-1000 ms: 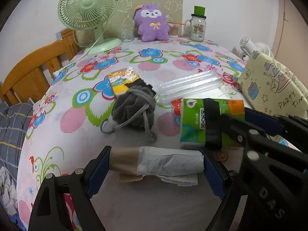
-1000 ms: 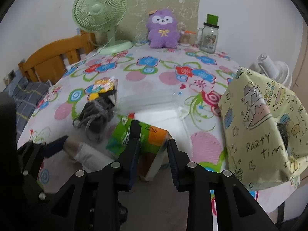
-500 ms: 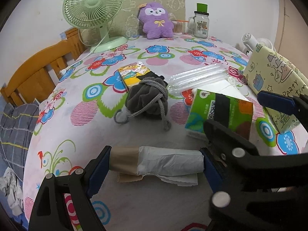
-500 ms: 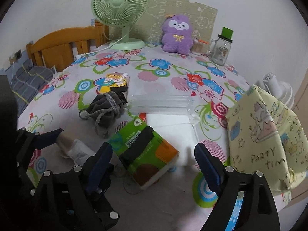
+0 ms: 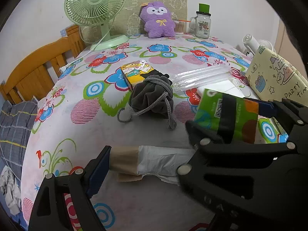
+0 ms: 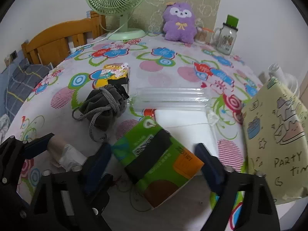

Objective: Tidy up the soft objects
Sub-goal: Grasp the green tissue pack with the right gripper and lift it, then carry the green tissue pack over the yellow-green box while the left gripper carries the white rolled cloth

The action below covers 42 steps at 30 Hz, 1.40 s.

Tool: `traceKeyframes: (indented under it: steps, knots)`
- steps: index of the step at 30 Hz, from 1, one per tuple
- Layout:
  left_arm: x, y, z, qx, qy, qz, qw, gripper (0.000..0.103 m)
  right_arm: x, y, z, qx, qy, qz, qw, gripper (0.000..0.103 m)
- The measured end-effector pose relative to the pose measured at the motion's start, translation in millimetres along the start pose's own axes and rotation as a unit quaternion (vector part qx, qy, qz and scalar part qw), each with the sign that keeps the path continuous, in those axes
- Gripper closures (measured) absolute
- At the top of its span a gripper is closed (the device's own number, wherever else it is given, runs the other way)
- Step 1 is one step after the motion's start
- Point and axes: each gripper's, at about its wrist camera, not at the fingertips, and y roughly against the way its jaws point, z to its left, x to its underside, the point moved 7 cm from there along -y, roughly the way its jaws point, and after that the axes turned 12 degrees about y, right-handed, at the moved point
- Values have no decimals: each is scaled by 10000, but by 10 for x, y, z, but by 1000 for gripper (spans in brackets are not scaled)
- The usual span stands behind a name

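My left gripper (image 5: 154,157) is shut lengthwise on a roll of white plastic bags (image 5: 163,159) with a brown paper band, low over the flowered tablecloth (image 5: 80,119). The right gripper (image 6: 154,159) straddles a green tissue pack (image 6: 157,154) lying flat. Its jaws are closing, and small gaps still show between the pads and the pack. In the left wrist view the right gripper (image 5: 229,115) crosses in front and hides my left gripper's right finger. A grey drawstring pouch (image 5: 152,98) and a yellow cartoon tissue pack (image 5: 136,71) lie further back. A purple plush (image 5: 156,20) sits against the wall.
A clear zip bag (image 6: 171,98) and a white flat sheet (image 6: 181,119) lie behind the green pack. A yellow paper party bag (image 6: 275,134) stands at the right edge. A green fan (image 5: 96,5) and a glass jar (image 5: 203,26) stand at the back, a wooden bed frame (image 5: 38,67) on the left.
The right gripper let go of the tilted green pack's edge and opened wide. The pack now lies flat, and the gripper has come down around it. The left gripper still holds the roll.
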Motion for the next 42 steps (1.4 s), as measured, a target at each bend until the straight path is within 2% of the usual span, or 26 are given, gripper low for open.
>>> traceKeyframes:
  steps: [3, 7, 20, 25, 42]
  knots:
    - [-7, -4, -2, 8, 18, 8, 10000, 13, 1, 28, -12, 33, -9, -32, 10000, 23]
    - [-8, -6, -3, 25, 28, 11, 10000, 13, 0, 79, -68, 85, -59, -73, 9999, 24]
    - [-147, 141, -256, 151, -79, -171, 9997, 14, -11, 404, -330, 233, -269, -331, 9988, 24]
    - [-210, 247, -371, 200, -143, -268, 9993, 22, -22, 526, -422, 290, -327, -422, 9982, 24]
    - [-202, 236, -482, 135, -194, -216, 9995, 22, 35, 561, -523, 224, -446, -431, 9978, 24]
